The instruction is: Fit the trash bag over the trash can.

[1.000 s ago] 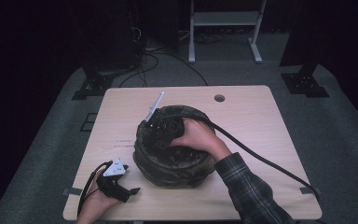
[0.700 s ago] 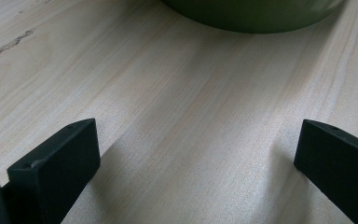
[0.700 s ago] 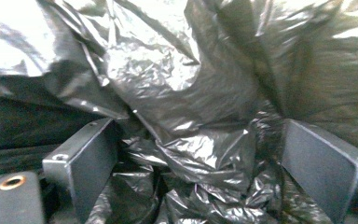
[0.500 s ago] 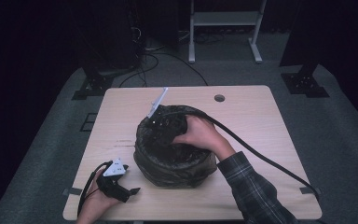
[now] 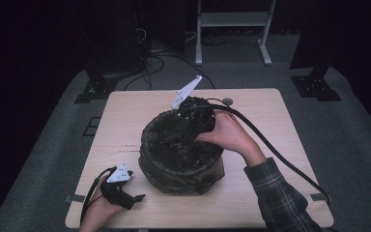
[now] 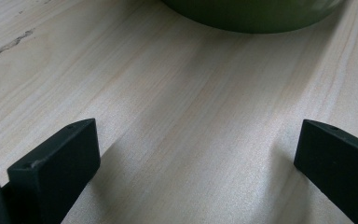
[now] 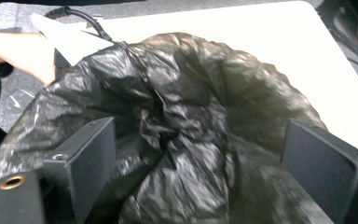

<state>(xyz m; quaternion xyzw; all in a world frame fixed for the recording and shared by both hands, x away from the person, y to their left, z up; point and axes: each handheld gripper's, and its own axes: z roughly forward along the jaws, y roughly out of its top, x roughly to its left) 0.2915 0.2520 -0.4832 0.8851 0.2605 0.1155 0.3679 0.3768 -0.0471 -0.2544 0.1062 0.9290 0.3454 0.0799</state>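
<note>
— Where's the bin right now?

— The bin [image 5: 181, 162] stands in the middle of the wooden table [image 5: 125, 121], lined with a crinkled black bag [image 5: 178, 145] that folds over its rim. In my left gripper view its green base [image 6: 256, 14] sits just ahead on the tabletop.

— And your right gripper?

— My right gripper [image 5: 198, 116] is at the far rim of the bin, over the bag's opening. Its jaws are spread wide with the rumpled black plastic [image 7: 191, 126] between and beyond them, gripping nothing. My right hand [image 5: 229, 135] sits at the rim beside it.

— The left one?

— My left gripper [image 5: 121, 188] rests low on the table near the front left corner, apart from the bin. Its jaws are spread too, bare wood between them.
</note>
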